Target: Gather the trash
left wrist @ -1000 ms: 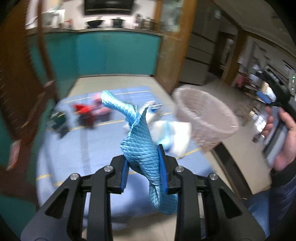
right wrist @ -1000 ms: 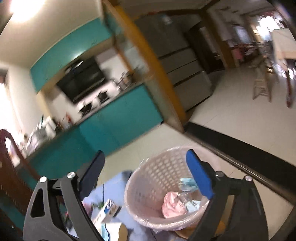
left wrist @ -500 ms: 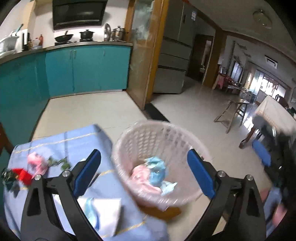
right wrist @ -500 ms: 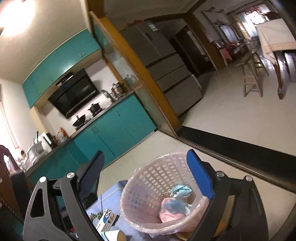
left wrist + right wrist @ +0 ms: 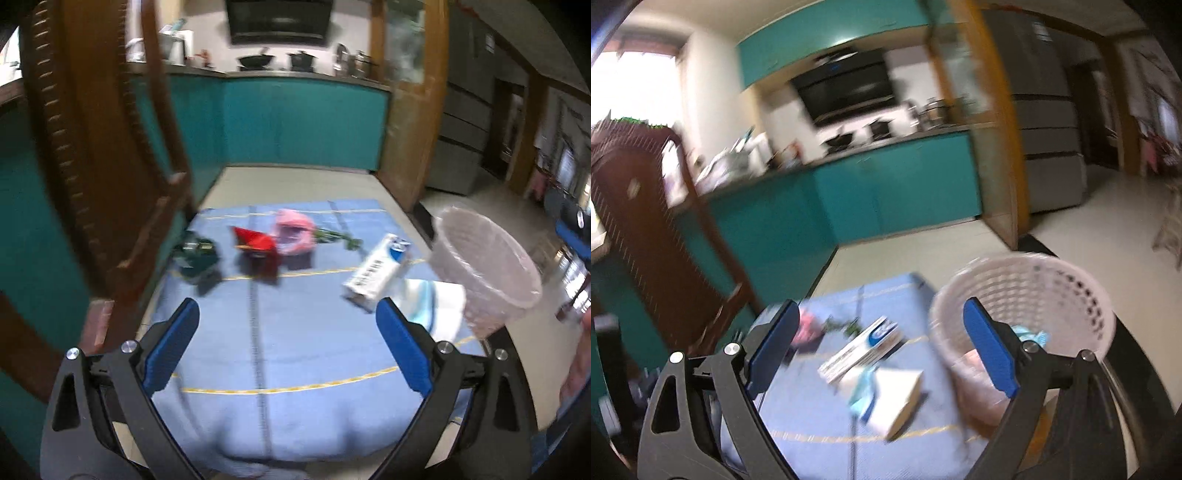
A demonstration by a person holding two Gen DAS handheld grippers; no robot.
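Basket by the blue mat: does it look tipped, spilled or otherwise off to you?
Nothing stands out. The basket stands upright beside the mat with the scraps still inside it. The white box and pink scrap lie loose on the mat, just uncollected trash.

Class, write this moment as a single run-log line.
left gripper: open, empty | right gripper: open, empty | basket: holds trash | tablecloth: trash remains

Matt blue cloth (image 5: 295,332) (creased); perforated plastic basket (image 5: 1052,280); glossy carton (image 5: 376,271).
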